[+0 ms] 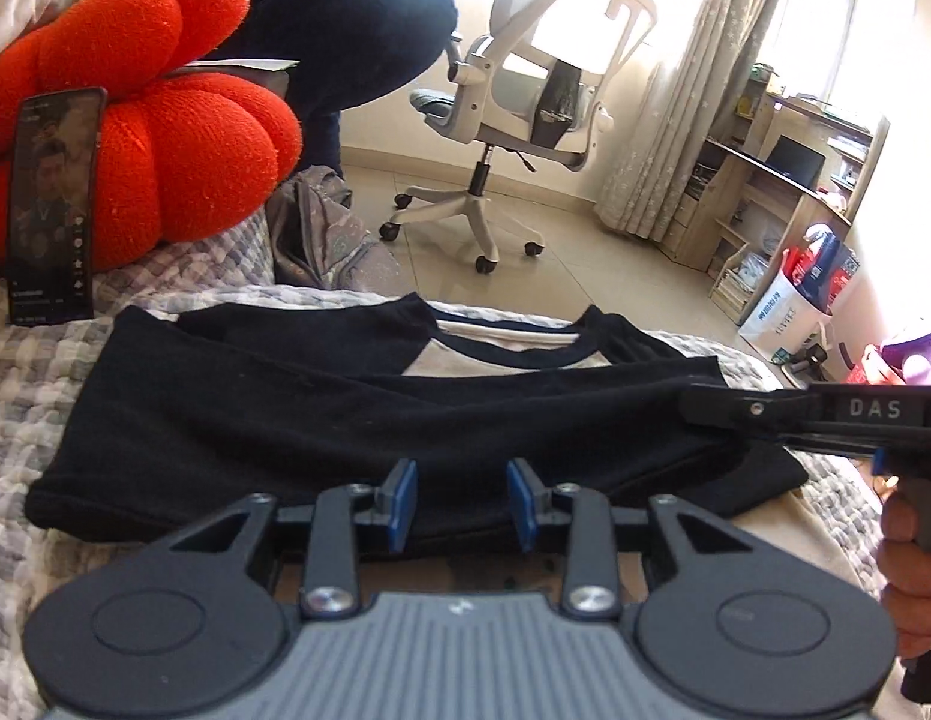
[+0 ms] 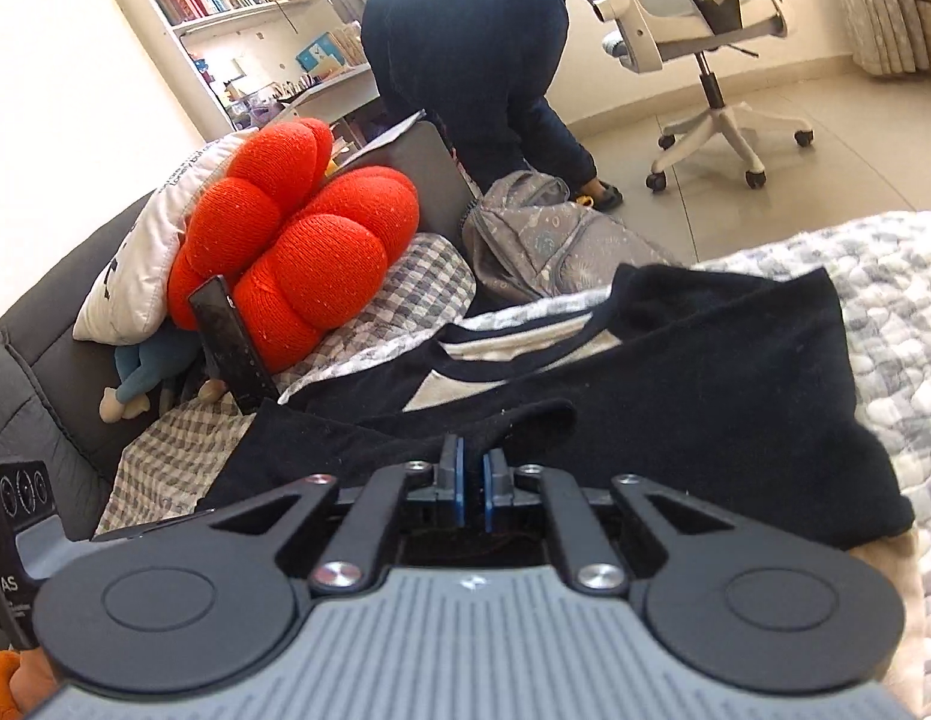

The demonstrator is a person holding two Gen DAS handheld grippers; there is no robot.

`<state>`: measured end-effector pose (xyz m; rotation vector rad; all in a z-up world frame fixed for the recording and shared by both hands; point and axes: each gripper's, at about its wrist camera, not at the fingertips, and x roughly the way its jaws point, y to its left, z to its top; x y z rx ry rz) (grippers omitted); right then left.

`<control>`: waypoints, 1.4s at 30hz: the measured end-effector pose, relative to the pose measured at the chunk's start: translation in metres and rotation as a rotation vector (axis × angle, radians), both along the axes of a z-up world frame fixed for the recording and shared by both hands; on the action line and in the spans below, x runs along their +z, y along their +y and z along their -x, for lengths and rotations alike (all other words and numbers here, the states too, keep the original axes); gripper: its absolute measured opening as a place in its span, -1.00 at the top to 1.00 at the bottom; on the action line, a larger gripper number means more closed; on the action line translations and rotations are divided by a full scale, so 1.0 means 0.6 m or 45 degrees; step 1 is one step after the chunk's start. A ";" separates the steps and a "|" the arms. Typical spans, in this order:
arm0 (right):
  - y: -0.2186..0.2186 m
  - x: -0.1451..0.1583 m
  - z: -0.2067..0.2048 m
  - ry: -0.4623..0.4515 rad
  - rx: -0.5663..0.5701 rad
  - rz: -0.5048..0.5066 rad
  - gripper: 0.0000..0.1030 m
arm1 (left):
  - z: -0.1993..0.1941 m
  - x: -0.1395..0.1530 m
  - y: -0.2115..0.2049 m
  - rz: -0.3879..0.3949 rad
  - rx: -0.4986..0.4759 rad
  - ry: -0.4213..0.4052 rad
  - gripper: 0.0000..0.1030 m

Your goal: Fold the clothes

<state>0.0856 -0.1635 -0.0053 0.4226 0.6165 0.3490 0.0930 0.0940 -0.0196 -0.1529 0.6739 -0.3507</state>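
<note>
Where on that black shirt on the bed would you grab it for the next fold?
Probably along the near hem of the black shirt, coming in low from the near edge of the bed. The shirt lies flat with the collar far away, so only this free edge offers a lip. The right tongs look pinched shut on it; the left tongs stand open above it.
</note>
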 end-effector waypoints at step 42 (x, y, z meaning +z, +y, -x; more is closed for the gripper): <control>-0.167 -0.023 -0.032 0.050 -0.348 0.261 0.69 | -0.120 -0.002 0.075 -0.079 0.135 -0.056 0.93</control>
